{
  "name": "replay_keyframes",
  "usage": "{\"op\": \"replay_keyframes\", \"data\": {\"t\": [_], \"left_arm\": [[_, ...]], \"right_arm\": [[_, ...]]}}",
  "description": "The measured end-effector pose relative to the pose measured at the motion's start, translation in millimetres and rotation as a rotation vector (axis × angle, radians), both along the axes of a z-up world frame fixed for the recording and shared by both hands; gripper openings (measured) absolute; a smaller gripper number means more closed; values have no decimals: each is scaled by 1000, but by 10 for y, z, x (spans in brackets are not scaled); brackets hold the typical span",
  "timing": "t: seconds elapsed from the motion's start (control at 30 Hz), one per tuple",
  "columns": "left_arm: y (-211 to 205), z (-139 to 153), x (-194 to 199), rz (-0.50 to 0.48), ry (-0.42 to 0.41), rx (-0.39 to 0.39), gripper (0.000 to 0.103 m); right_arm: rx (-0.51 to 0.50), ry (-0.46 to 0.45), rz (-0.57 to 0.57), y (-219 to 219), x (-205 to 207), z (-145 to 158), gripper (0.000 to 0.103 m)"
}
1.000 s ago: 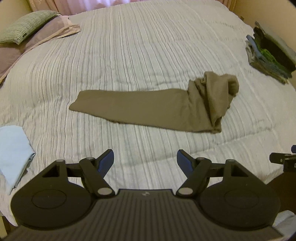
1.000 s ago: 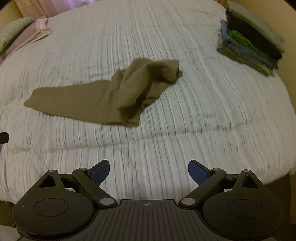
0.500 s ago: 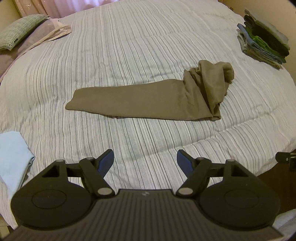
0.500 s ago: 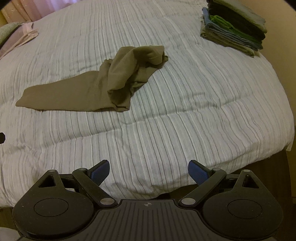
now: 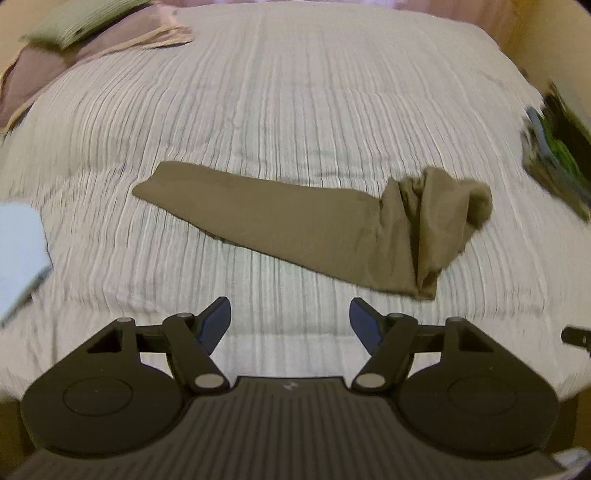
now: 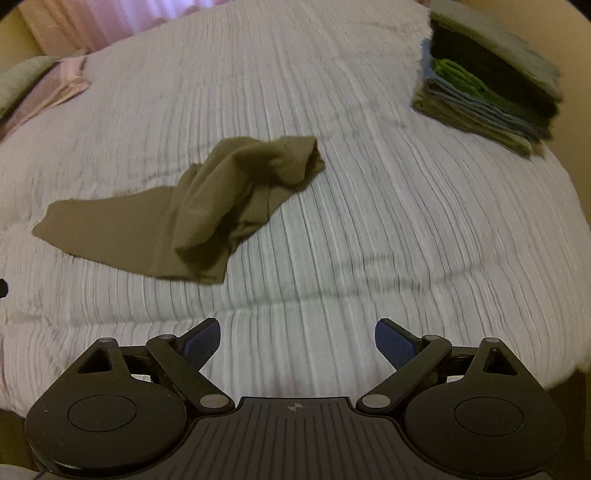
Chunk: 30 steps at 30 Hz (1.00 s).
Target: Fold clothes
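An olive-brown garment (image 5: 295, 221) lies on the striped bedspread (image 5: 295, 92), folded into a long flat strip with its right end bunched up (image 5: 436, 218). In the right wrist view the same garment (image 6: 155, 229) lies left of centre, its crumpled end (image 6: 266, 162) toward the middle. My left gripper (image 5: 290, 323) hovers just short of the strip's near edge; its jaws are closing a little, with nothing between them. My right gripper (image 6: 297, 341) is open and empty above bare bedspread, to the right of the garment.
A stack of folded clothes (image 6: 491, 85) sits at the bed's far right corner, also a blurred stack (image 5: 557, 155) in the left wrist view. A light blue cloth (image 5: 18, 254) lies at the left edge. Pillows (image 5: 74, 33) are at the far left. The bed edge runs just below both grippers.
Both grippers have shifted over the bed, and the garment now sits closer in both views. The left jaws have narrowed slightly. The garment itself has not moved.
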State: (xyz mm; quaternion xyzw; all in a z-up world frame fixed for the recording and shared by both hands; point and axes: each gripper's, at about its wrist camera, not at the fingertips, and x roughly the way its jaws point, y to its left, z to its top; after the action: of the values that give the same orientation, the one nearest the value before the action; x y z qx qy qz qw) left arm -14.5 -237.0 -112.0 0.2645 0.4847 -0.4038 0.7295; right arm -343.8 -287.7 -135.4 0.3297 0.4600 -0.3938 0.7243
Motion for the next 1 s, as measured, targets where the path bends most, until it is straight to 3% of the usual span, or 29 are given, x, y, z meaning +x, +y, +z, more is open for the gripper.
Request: {"op": "replay_keyframes", "data": {"t": [0.07, 0.1, 0.17, 0.27, 0.3, 0.33, 0.47, 0.57, 0.73, 0.87, 1.0], "left_arm": [[-40, -52, -47, 57, 13, -16, 66], [-48, -85, -62, 88, 20, -22, 65], [-45, -163, -80, 151, 39, -35, 63], [14, -308, -70, 227, 67, -46, 62], [43, -363, -59, 250, 76, -48, 61], [73, -423, -37, 274, 84, -44, 60], [205, -674, 100, 357, 124, -48, 58], [259, -887, 240, 395, 138, -47, 58], [234, -1243, 518, 442, 186, -70, 55], [149, -1453, 739, 487, 221, -104, 50], [74, -1619, 952, 513, 243, -131, 45]], "right_arm": [[12, -50, -1, -186, -84, -68, 88], [38, -92, -15, -296, -137, -122, 73], [129, -196, -86, -523, -262, -269, 68], [312, -411, -240, -824, -412, -601, 65], [368, -485, -298, -897, -442, -723, 53], [424, -559, -356, -970, -473, -845, 49], [611, -789, -596, -1095, -421, -1392, 48], [642, -859, -690, -1159, -248, -1723, 48], [627, -873, -793, -1176, -18, -2139, 47], [591, -861, -835, -1176, 55, -2314, 30], [569, -852, -851, -1181, 65, -2352, 29]]}}
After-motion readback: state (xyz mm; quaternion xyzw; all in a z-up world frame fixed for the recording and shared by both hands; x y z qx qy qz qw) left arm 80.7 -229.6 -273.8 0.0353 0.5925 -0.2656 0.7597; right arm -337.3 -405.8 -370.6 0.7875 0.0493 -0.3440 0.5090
